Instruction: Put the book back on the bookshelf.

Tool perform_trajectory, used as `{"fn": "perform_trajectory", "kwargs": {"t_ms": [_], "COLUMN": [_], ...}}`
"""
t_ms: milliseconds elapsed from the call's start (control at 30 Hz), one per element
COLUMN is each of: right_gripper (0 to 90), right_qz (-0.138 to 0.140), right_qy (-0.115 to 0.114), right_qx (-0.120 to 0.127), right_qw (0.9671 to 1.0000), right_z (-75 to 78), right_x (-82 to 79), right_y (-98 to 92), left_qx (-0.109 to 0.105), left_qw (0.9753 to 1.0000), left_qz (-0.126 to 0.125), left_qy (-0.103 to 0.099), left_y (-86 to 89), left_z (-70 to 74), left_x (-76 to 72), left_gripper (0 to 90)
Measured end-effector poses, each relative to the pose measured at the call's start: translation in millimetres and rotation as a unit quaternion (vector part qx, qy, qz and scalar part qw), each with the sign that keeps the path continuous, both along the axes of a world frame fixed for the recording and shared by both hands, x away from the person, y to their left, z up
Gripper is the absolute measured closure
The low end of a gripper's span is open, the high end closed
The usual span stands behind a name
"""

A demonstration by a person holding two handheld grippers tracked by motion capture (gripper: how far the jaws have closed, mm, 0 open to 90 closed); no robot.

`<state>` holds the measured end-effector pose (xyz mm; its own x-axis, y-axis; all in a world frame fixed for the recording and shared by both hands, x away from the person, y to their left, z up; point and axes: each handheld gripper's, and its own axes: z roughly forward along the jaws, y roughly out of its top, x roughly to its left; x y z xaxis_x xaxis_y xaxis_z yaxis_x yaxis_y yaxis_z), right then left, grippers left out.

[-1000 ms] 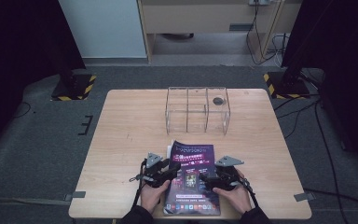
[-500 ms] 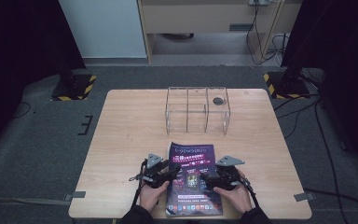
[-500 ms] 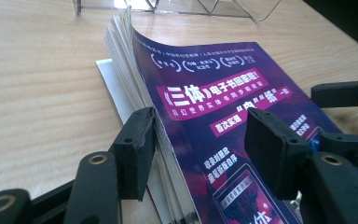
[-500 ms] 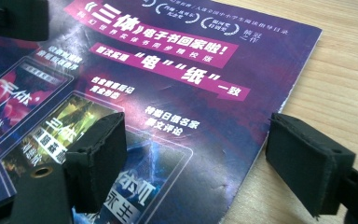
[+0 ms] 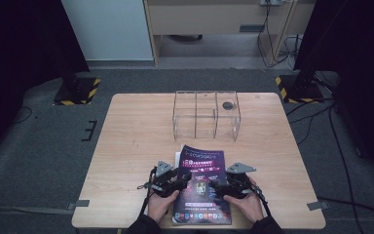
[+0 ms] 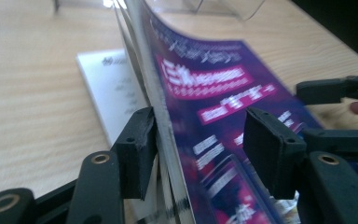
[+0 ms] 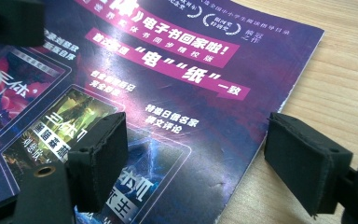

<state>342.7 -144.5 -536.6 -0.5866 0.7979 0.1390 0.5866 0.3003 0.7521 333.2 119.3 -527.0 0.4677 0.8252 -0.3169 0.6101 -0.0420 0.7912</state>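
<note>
The glossy purple magazine (image 5: 202, 187) lies at the near edge of the wooden table (image 5: 126, 146). Its left cover edge is straddled by the left gripper (image 6: 198, 140), jaws not yet closed, probably for lifting; the right gripper (image 7: 196, 154) is held open over the right edge.

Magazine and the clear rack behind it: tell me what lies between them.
Nothing but bare table: the high view shows an open strip of wood between the magazine and the clear rack.

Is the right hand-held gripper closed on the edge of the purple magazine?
No, in the right gripper view the right hand-held gripper stands open, its jaws wide apart on either side of the magazine edge.
</note>
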Motion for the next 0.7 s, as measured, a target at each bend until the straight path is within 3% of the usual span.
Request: {"fn": "perform_trajectory", "kwargs": {"t_ms": [67, 167, 367, 533, 633, 700], "right_gripper": [21.7, 21.7, 21.7, 21.8, 21.9, 22.2], "right_qz": [0.002, 0.002, 0.002, 0.001, 0.002, 0.002], "right_qy": [-0.002, -0.002, -0.002, 0.0, -0.001, -0.001], "right_qx": [-0.001, -0.002, -0.002, 0.0, -0.001, -0.001], "right_qw": [1.0, 1.0, 1.0, 1.0, 1.0, 1.0], "right_z": [-0.1, 0.0, 0.0, 0.0, 0.0, 0.0], "right_x": [0.2, 0.2, 0.2, 0.1, 0.4, 0.4], "right_y": [-0.2, -0.2, -0.2, -0.2, -0.6, -0.7], "left_qx": [-0.007, 0.012, 0.02, -0.001, 0.022, 0.044], "left_qw": [0.9999, 0.9998, 0.9997, 0.9994, 0.9984, 0.9982], "left_qz": [-0.001, -0.016, -0.015, -0.029, -0.033, -0.023], "left_qy": [0.011, 0.006, 0.008, -0.02, -0.04, -0.034], "left_y": [1.0, -2.4, -4.8, -6.0, -13.4, -17.2], "left_z": [-4.2, -3.6, -3.2, 8.9, 10.6, 8.7], "left_x": [2.9, 6.4, 6.9, 2.5, -0.6, -0.8], "left_gripper": [44.0, 41.7, 40.7, 44.2, 45.4, 44.8]}}
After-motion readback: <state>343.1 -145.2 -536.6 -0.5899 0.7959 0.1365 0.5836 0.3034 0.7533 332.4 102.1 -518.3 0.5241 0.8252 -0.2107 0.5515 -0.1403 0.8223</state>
